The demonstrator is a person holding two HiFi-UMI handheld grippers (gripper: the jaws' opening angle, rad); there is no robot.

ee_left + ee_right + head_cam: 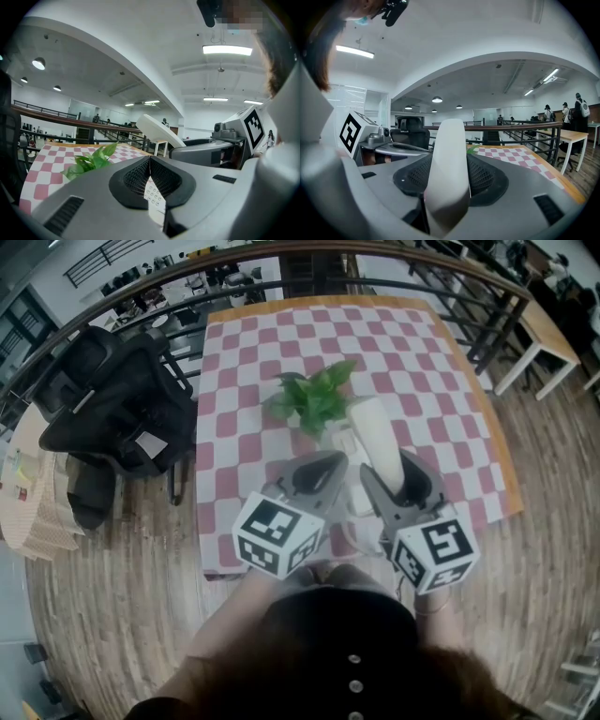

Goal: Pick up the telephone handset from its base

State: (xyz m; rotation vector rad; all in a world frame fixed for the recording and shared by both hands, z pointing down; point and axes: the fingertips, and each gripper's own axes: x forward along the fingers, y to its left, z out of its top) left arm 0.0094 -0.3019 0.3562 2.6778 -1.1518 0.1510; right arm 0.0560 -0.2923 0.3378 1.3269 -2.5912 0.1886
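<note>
Could lose the handset (380,442): clamped by the right claw (392,472) low on its length only, with the long upper part sticking out past the pads. Smooth and rounded, so apt to swivel or slide under a jolt or a loosened squeeze. Would then drop onto the telephone base (357,495) right below, or into the plant (314,399) just beyond it. Might also drag the base toward the near edge of the desk (422,362) if a cord pulls tight on a further lift; cannot make out a cord for certain. Risks a knock between the two claws too, held so close side by side.

Along the right claw (450,161): closed on the handset (450,140), gripping both its flanks. Along the left claw (150,158): shut at the tip on nothing, with only the keypad (153,194) of the base showing through the slit underneath.

Held low before the body, by the desk's near edge and about halfway along it. Both aimed away from the person and tipped slightly downward, marker cubes (278,535) toward the chest. Left claw just left of the base, idle. Handset clear of its cradle, slanting up and away toward the desk's middle, upper end close to the plant's leaves.
</note>
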